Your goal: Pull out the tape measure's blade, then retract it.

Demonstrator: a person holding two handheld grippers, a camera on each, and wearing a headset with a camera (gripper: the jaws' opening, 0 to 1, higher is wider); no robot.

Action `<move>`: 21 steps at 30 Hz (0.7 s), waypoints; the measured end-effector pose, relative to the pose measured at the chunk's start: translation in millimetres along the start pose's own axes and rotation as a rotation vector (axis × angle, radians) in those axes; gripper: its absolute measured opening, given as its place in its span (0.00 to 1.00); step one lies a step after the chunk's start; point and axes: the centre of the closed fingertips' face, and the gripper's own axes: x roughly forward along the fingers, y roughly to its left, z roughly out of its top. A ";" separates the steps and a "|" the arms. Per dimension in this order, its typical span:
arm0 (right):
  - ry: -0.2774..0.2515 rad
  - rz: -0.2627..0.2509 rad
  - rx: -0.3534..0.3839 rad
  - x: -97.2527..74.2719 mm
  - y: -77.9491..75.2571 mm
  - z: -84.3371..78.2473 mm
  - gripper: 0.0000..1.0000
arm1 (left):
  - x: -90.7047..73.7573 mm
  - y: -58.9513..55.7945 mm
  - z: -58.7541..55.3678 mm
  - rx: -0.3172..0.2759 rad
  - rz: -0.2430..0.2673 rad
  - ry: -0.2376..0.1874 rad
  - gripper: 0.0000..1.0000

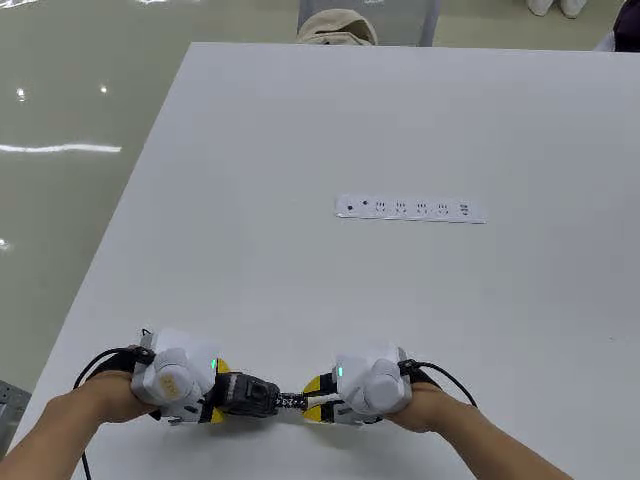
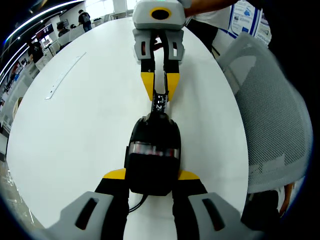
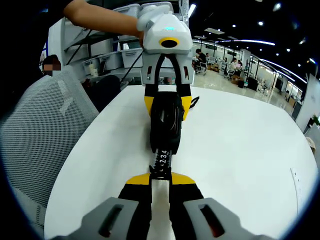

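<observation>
L gripper [image 1: 222, 392] clamped on tape measure [image 2: 152, 160] at near edge of table [image 1: 400, 120], R gripper [image 1: 318, 398] pinching blade [image 3: 162, 159] tip, short bit out: pull looks barely started, most of extension + retract left.

left gripper [image 1: 222, 392] & right gripper [image 1: 318, 398] both wearing white shells w/ yellow jaw tips. green LEDs [image 1: 213, 364] glowing on top. blk cables [image 1: 97, 359] trailing off ea. rear.

white table [image 1: 400, 120] | glossy pale floor [image 1: 80, 100] | grey mesh chair [image 2: 272, 125] | ceiling spotlights [image 3: 260, 23]
</observation>
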 end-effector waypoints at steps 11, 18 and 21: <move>0.003 -0.004 0.007 -4.6 2.1 -4.3 0.10 | 0.7 0.0 0.5 0.000 -0.002 0.003 0.29; 0.003 -0.008 0.007 -8.5 2.2 -3.9 0.10 | 0.7 -0.2 -0.7 -0.001 0.000 0.005 0.29; 0.006 -0.007 0.006 -9.5 2.7 -4.9 0.10 | 0.8 -0.3 -0.4 0.001 0.001 0.006 0.29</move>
